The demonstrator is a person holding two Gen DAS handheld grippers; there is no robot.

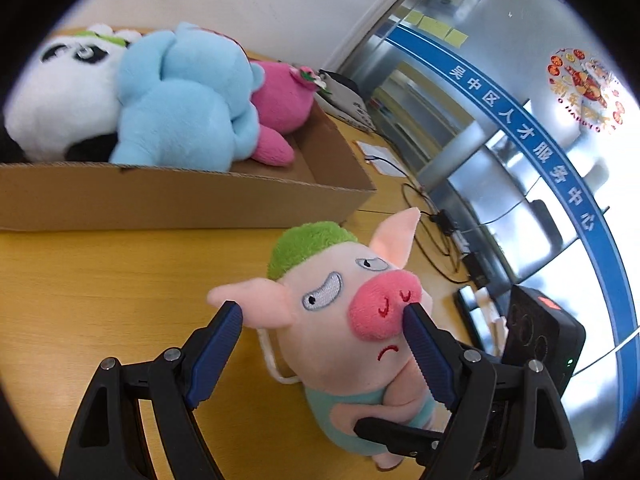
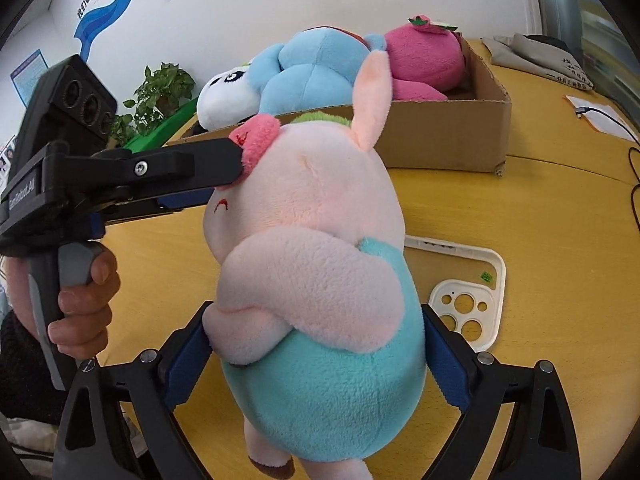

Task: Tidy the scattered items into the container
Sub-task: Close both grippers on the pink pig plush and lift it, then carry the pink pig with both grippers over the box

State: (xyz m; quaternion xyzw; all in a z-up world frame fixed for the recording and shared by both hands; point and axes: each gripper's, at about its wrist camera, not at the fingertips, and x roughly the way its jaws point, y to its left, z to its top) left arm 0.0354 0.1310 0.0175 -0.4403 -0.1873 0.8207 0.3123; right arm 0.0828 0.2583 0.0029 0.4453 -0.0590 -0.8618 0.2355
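Pink pig plush (image 2: 320,280) clamped by right gripper (image 2: 316,364); left gripper (image 1: 324,316) brackets head.

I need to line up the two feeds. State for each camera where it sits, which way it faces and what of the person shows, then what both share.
Left wrist: on the left gripper, facing the pig's face, the box beyond; its fingers flank the head; the right gripper's finger crosses below.
Right wrist: on the right gripper, facing the pig's side; fingers at its body; the left hand and left gripper show.
Shared: pig, box, table.
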